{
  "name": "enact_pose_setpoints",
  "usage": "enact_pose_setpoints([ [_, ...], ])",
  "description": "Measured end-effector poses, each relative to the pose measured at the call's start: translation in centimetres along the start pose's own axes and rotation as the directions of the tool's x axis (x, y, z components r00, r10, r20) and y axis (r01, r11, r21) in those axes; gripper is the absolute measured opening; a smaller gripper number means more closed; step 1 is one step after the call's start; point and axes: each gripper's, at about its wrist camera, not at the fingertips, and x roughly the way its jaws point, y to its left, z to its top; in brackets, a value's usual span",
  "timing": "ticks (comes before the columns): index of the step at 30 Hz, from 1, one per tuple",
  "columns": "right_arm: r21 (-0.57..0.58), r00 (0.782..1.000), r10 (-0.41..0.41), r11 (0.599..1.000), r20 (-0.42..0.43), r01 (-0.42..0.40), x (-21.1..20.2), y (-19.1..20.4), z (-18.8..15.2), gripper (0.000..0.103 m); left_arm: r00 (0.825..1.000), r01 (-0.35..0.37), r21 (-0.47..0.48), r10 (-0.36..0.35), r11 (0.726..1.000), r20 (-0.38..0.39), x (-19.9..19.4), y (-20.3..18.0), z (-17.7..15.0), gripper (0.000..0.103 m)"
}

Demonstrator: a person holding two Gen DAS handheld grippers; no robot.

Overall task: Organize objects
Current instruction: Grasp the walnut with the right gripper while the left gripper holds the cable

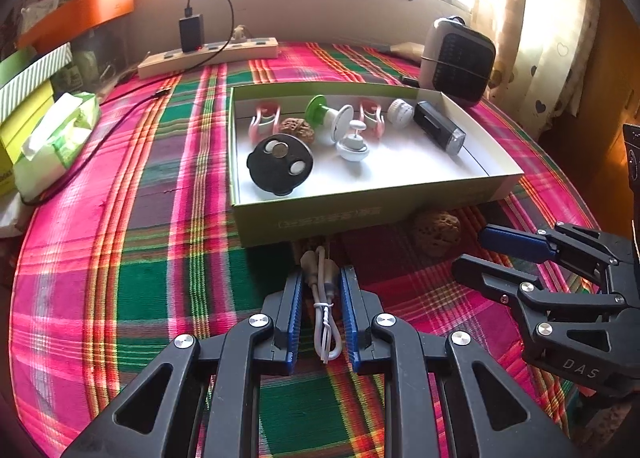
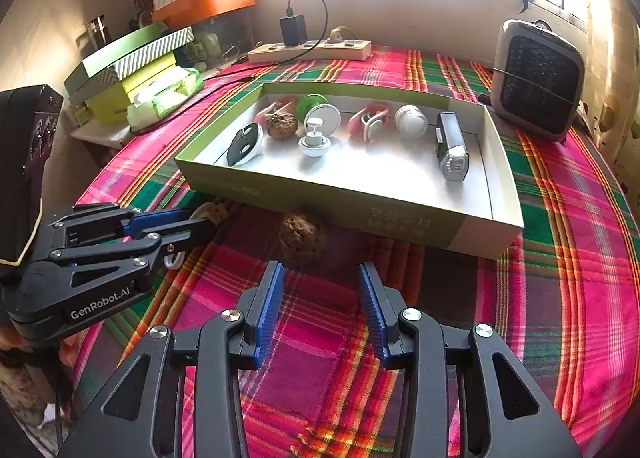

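A shallow green box (image 1: 340,218) (image 2: 360,214) with a white inside lies on the plaid cloth and holds several small items: a black disc (image 1: 280,164), a walnut (image 1: 297,128), a white spinner (image 1: 352,146), a black flashlight (image 1: 439,128). My left gripper (image 1: 320,278) is shut on a bundled white cable (image 1: 322,290), just before the box's front wall; it also shows in the right wrist view (image 2: 200,220). A second walnut (image 1: 436,232) (image 2: 299,236) lies on the cloth before the box. My right gripper (image 2: 320,278) is open and empty, a little short of that walnut.
A small heater (image 1: 456,58) (image 2: 536,82) stands at the back right. A power strip (image 1: 208,56) with a black charger lies by the far wall. A tissue pack (image 1: 56,138) and stacked boxes (image 2: 128,66) sit at the left. The table edge drops off at right.
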Motion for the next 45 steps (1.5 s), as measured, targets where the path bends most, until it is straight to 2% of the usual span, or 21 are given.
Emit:
enact_pose_setpoints([
  [18,-0.039,1.0,-0.008,0.999,-0.027,0.007,1.9,1.4,1.5,0.04,1.0,0.006,-0.021,-0.006,1.0,0.007,0.0,1.1,0.0,0.017],
  [33,-0.031,1.0,-0.013,0.999,-0.016,0.013,2.1,1.2,1.8,0.04,1.0,0.004,-0.02,-0.004,1.0,0.006,0.0,1.0,0.0,0.017],
  [38,-0.031,1.0,-0.01,0.999,-0.012,0.009,2.1,1.2,1.7,0.032,1.0,0.002,-0.019,-0.002,1.0,0.006,0.0,0.9,0.0,0.017],
  [45,-0.027,1.0,-0.014,1.0,-0.003,0.014,1.9,1.3,1.6,0.03,1.0,0.002,-0.018,-0.002,1.0,0.006,0.0,1.0,0.0,0.017],
])
